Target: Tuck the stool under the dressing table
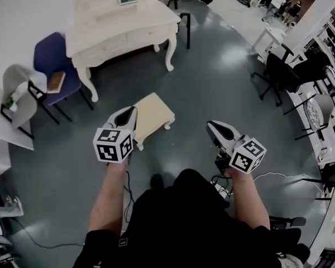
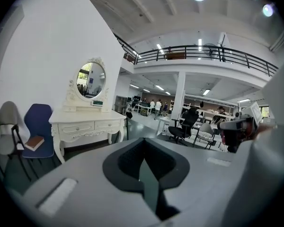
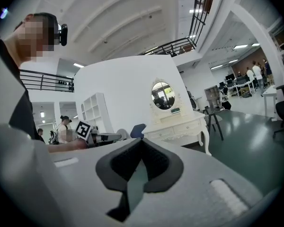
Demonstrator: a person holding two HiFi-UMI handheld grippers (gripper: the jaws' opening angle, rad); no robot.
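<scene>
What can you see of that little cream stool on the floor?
The stool is low, with a flat rectangular cream top and short curved legs, seemingly painted wood. It stands upright on the dark floor, apart from the dressing table. The left gripper covers its left edge in the head view.

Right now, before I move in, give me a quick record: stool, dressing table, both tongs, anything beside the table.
dressing table: against the white wall
stool: on the floor in front of it, not tucked under
left tongs: shut, empty, by the stool's left edge
right tongs: shut, empty, right of the stool
blue chair: left of the table, book on its seat
</scene>
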